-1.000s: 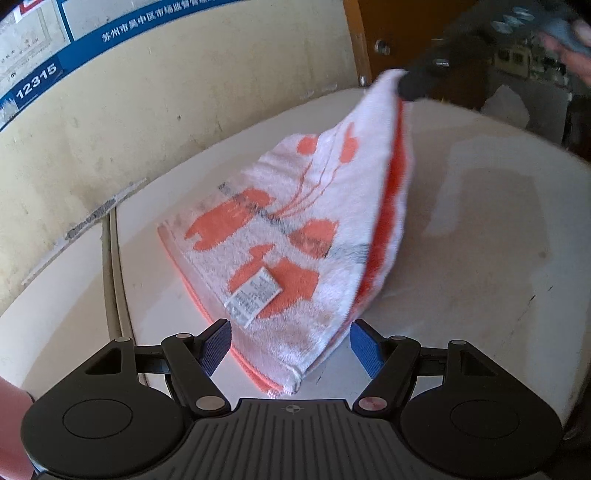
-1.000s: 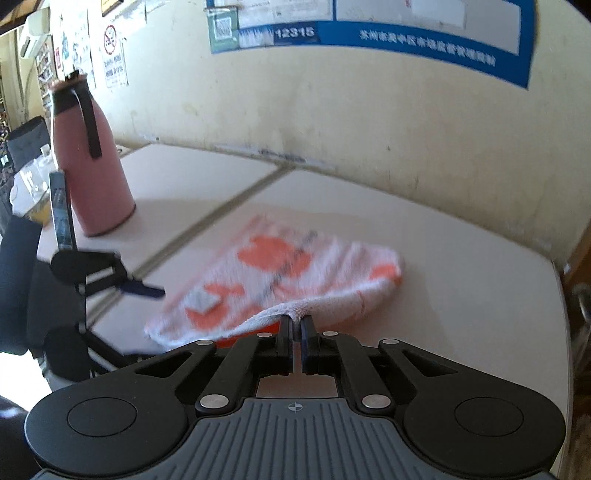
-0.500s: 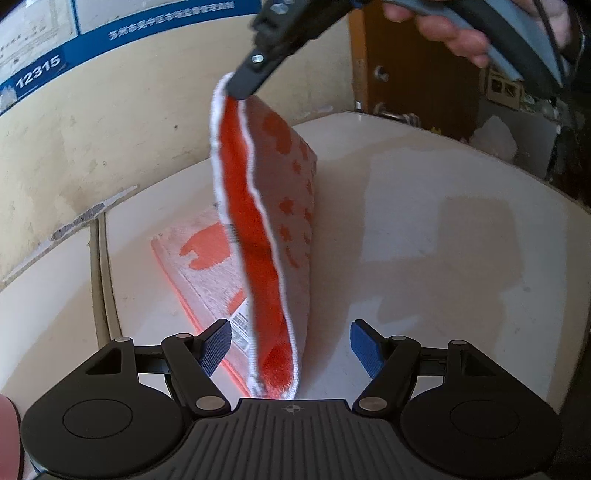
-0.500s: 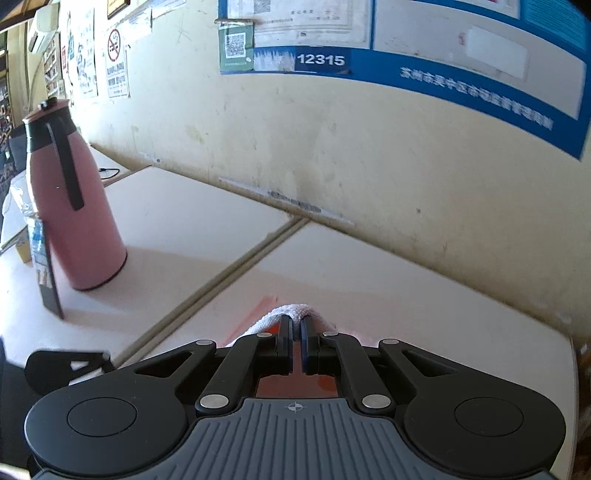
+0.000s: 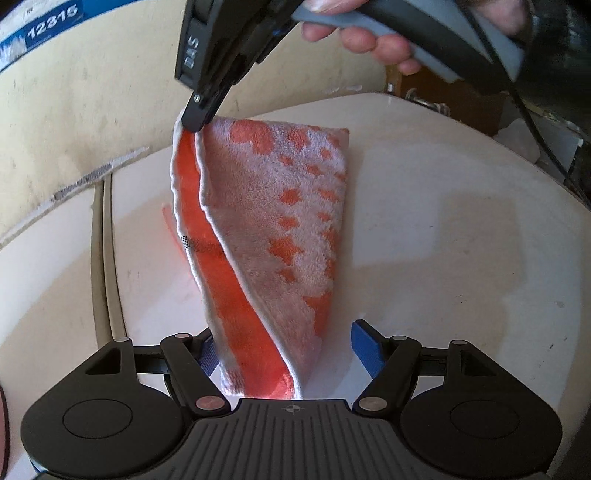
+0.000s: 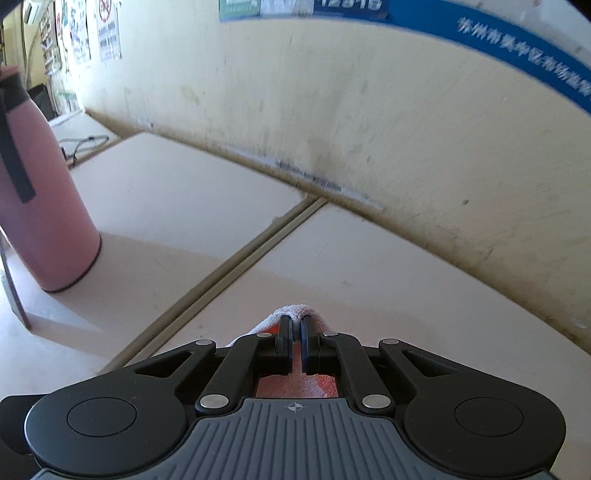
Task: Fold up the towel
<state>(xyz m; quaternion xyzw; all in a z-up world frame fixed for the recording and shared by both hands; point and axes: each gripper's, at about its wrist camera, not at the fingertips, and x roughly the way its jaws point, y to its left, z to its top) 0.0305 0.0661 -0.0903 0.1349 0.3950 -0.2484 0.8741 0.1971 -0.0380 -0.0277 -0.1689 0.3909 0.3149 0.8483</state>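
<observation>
My right gripper (image 5: 195, 120) pinches the towel (image 5: 273, 236) corner aloft, long axis running near to far; left gripper (image 5: 286, 345) gapes empty. Wall sign (image 5: 51, 27) reads 12315.

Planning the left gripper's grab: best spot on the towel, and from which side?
Judging by its pose: the towel's near bottom end, hanging between the open left gripper's pads. Come straight forward, low, and pinch across the doubled edge; the right gripper already clamps the top corner.
</observation>
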